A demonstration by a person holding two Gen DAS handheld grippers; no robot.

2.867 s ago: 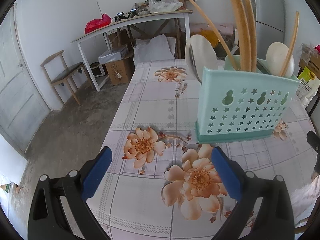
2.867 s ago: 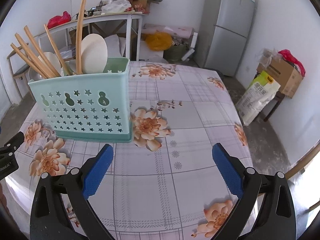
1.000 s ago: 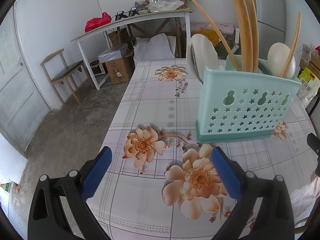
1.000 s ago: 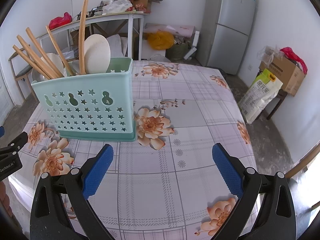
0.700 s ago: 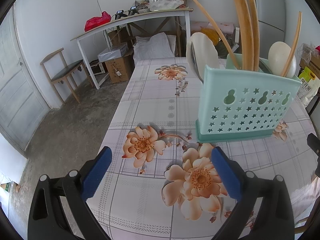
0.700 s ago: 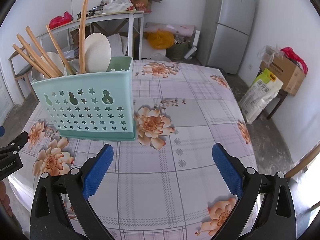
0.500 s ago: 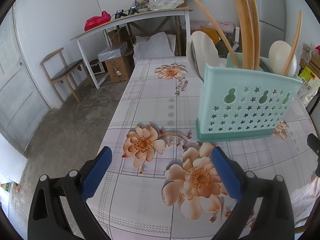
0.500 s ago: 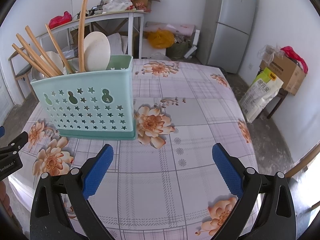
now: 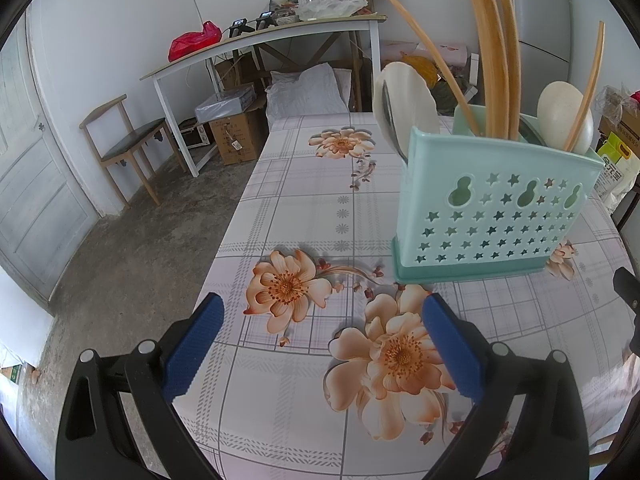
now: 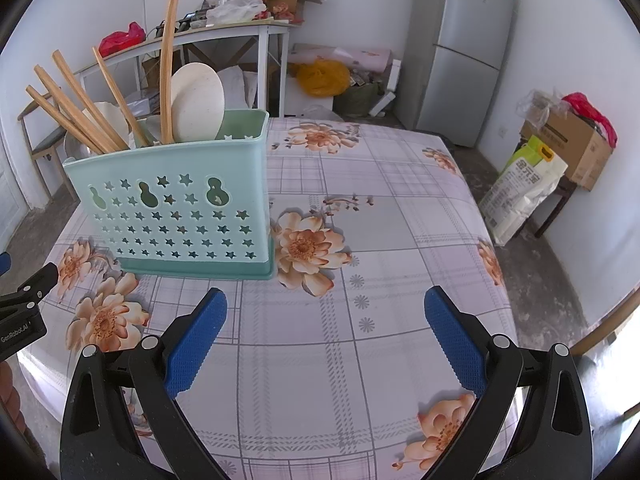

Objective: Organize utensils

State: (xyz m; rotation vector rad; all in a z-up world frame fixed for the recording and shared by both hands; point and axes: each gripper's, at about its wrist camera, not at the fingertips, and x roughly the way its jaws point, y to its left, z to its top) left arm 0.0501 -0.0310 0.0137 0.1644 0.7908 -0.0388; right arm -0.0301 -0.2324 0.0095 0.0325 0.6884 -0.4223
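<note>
A mint-green plastic utensil holder point(image 9: 492, 216) point(image 10: 176, 216) with star cut-outs stands upright on the floral tablecloth point(image 9: 304, 216) point(image 10: 384, 216). Wooden chopsticks point(image 9: 492, 64) point(image 10: 76, 100), pale spoons point(image 9: 564, 116) point(image 10: 196, 100) and a metal utensil point(image 9: 390, 120) stick out of its top. My left gripper point(image 9: 322, 336) hovers open over the cloth, the holder ahead to its right. My right gripper point(image 10: 326, 328) is open too, with the holder ahead to its left. Nothing lies between either pair of blue pads.
A white work table point(image 9: 256, 44) with clutter, a wooden chair point(image 9: 128, 140) and boxes point(image 9: 236, 132) stand beyond the table's far end. A grey fridge point(image 10: 464, 44), a sack point(image 10: 520, 196) and a cardboard box point(image 10: 576, 144) sit on the right. The left gripper's body point(image 10: 20, 312) shows at the right view's left edge.
Both views have shifted only slightly; the holder sits a touch differently in frame. Both grippers stay open and hold nothing.
</note>
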